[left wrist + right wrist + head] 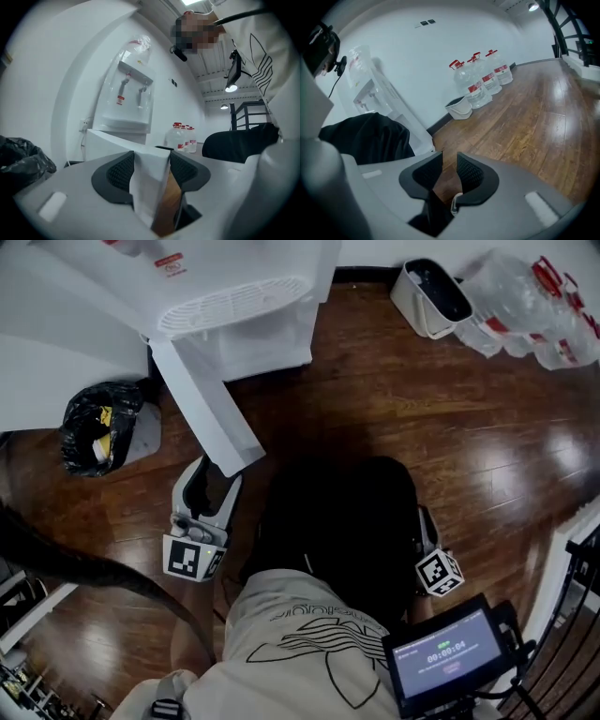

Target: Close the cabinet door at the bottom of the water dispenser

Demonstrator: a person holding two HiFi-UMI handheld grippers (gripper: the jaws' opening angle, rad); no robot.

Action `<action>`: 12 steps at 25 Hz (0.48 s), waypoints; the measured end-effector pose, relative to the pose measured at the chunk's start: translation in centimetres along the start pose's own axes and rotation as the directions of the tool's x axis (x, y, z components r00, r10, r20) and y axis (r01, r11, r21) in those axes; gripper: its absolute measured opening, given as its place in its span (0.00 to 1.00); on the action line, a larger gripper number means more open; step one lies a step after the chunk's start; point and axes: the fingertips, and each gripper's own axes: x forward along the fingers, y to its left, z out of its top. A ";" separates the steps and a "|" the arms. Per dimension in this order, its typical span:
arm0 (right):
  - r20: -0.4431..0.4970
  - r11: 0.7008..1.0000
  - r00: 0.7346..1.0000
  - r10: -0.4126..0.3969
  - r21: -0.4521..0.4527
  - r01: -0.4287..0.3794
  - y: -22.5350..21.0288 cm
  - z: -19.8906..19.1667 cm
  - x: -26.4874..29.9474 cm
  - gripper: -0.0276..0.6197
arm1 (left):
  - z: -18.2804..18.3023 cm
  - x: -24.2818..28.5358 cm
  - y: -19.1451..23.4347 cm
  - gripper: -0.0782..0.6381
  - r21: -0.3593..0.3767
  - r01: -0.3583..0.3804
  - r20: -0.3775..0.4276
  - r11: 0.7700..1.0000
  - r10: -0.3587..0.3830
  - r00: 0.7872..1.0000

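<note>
The white water dispenser (pixel 234 306) stands at the top of the head view, and its bottom cabinet door (pixel 211 404) swings out towards me. My left gripper (pixel 211 486) is low at the door's free edge. In the left gripper view the door's edge (pixel 150 187) sits between the jaws of the left gripper (pixel 151 166), which is open around it, with a strip of floor showing beside the right pad. My right gripper (pixel 449 171) hangs over bare wood floor, its jaws a little apart and empty. In the head view only its marker cube (pixel 439 573) shows beside my dark trouser leg.
A black rubbish bag (pixel 98 427) lies left of the dispenser. A white bin (pixel 431 298) and several water bottles (pixel 534 320) stand along the far wall at right. A phone screen (pixel 448 657) hangs at my front. A dark railing (pixel 581 568) is at far right.
</note>
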 end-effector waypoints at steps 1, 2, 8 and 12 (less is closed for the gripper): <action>0.000 1.000 1.000 -0.021 0.008 0.021 -0.7 -0.1 -0.6 0.19 | 0.0 1.1 -0.8 0.47 -0.008 0.012 0.015 1.000 -0.012 1.000; 0.002 0.999 0.999 -0.039 0.014 0.039 -1.3 0.0 -1.1 0.19 | 0.1 2.1 -1.4 0.45 -0.021 0.026 0.033 0.999 -0.025 0.999; 0.042 0.997 0.996 -0.079 0.001 0.079 -3.7 2.4 -2.4 0.19 | 0.2 8.4 -2.0 0.24 -0.181 0.067 0.161 0.981 -0.038 0.986; 0.063 0.995 0.993 -0.102 -0.005 0.103 -5.0 3.4 -3.6 0.19 | -0.5 11.4 -1.4 0.19 -0.256 0.055 0.217 0.965 0.002 0.976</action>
